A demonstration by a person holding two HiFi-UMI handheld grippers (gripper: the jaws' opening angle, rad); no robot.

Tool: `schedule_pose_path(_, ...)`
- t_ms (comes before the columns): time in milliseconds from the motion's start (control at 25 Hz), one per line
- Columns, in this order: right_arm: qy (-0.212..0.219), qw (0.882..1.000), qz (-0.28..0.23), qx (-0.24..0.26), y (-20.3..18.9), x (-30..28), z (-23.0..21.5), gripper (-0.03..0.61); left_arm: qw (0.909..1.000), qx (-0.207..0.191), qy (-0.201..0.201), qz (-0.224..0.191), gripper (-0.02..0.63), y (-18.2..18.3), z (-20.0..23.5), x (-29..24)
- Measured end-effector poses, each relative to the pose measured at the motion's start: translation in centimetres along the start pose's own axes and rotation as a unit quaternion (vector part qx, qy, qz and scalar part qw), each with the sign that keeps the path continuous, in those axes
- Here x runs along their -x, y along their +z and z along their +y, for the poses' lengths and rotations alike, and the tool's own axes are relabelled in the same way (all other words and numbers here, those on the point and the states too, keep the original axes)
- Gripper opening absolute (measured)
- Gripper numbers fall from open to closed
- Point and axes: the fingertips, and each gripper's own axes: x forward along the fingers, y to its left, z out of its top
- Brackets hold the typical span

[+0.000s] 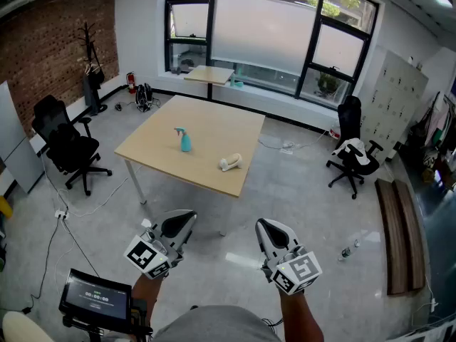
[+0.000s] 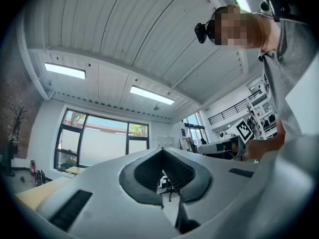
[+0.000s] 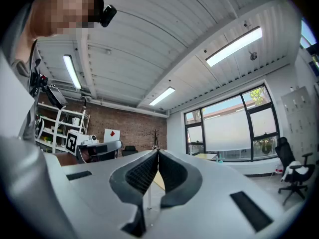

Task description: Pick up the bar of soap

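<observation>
A pale cream lump, the bar of soap [image 1: 230, 163], lies near the front right edge of the light wooden table [image 1: 149, 144] in the middle of the room. It is far ahead of both grippers. My left gripper [image 1: 182, 221] is held low and close to my body, jaws shut with nothing between them. My right gripper [image 1: 265, 228] hangs beside it, also shut and empty. In the left gripper view the left gripper [image 2: 162, 151] points up toward the ceiling and windows. The right gripper [image 3: 158, 153] in its own view shows closed tips, with brick wall and windows behind.
A blue spray bottle [image 1: 184, 140] stands on the table left of the soap. A black office chair [image 1: 68, 144] sits at the left, another chair [image 1: 353, 155] at the right. Dark wooden planks [image 1: 402, 234] lie on the floor at right. A small screen [image 1: 96, 298] is at my lower left.
</observation>
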Motion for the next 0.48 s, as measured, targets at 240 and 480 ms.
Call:
schedule_pose_path(240, 0.012, 1.0, -0.015, -0.012, 0.05, 0.07, 0.6, 0.008, 1.0, 0.003, 0.001, -0.001, 0.003, 0.12, 0.26, 0.4)
schedule_pose_path(480, 0.005, 1.0, -0.009, -0.014, -0.55, 0.28, 0.43, 0.008, 1.0, 0.007, -0.001, 0.002, 0.003, -0.51, 0.19, 0.44)
